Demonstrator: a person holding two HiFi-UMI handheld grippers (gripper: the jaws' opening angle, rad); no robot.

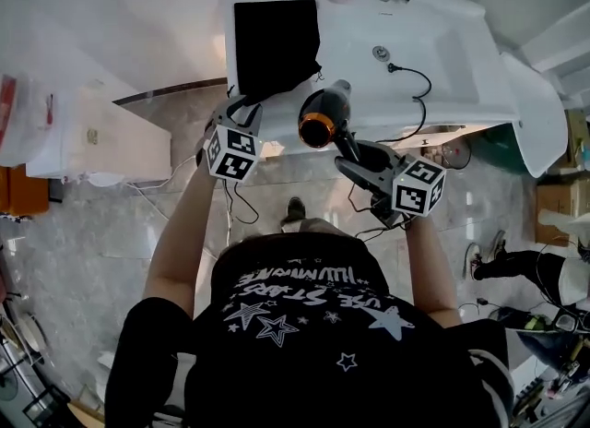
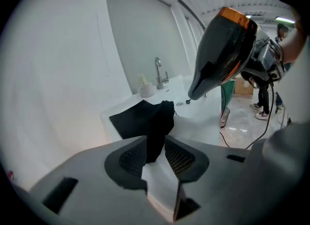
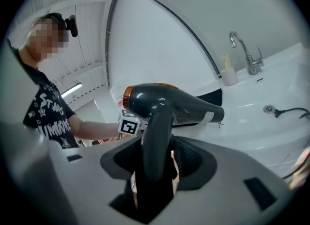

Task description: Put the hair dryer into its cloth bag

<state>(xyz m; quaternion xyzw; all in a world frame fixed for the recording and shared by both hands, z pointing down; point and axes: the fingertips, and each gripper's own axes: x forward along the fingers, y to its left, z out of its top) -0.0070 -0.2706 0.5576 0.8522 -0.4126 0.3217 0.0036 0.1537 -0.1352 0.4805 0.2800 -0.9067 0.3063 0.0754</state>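
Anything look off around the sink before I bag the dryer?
Yes: the hair dryer is up in the right gripper, but its cord trails loose across the sink basin, its end beside the drain. The cloth bag droops over the front rim.

Cord (image 1: 417,80) across basin (image 1: 461,53) beside cloth bag (image 1: 275,43)

your hair dryer (image 1: 330,103) is glossy black with an orange ring at one end. your cloth bag (image 1: 275,43) is plain black against the white sink (image 1: 452,57). the left gripper (image 2: 156,153) and right gripper (image 3: 157,163) are grey with black-and-white square markers. your black shirt (image 1: 304,334) shows white stars.
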